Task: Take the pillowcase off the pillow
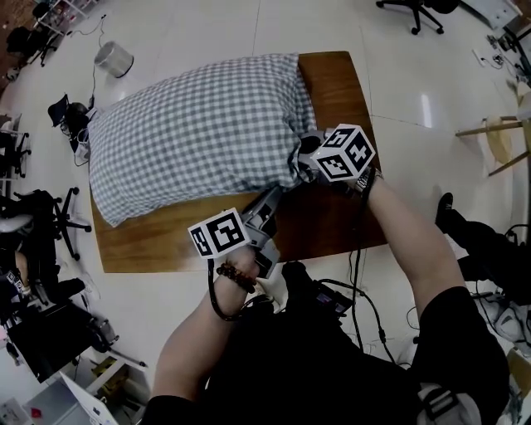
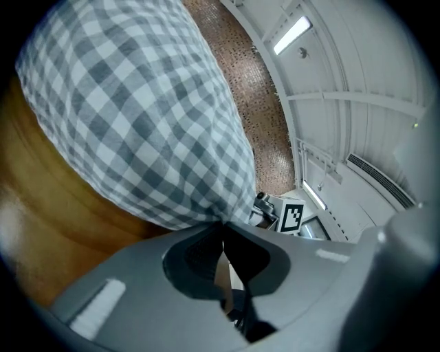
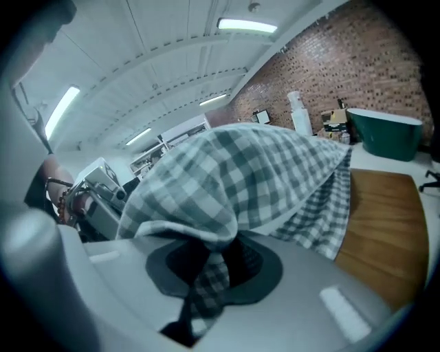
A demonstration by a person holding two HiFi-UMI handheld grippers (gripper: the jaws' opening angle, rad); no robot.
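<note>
Lying slantwise on the wooden table (image 1: 332, 91), the grey-and-white checked pillowcase (image 1: 199, 124) is plump and full, its near end bunched at the table's right side. The left gripper (image 1: 284, 191) is clamped shut, with the cloth's edge gathered to a point at its tips. The right gripper (image 1: 305, 154), just beside it, pinches a fold of the same cloth, which hangs down between its jaws. Around the table spreads a pale glossy floor (image 1: 207, 33) with a metal bin (image 1: 114, 58), office chairs (image 1: 415, 12) and a wooden stool (image 1: 498, 141). A brick wall (image 3: 357, 62) and a green tub (image 3: 385, 134) show in the right gripper view. The pillow itself is covered by the cloth. The case's opening lies behind the grippers and their marker cubes, so it cannot be made out.
</note>
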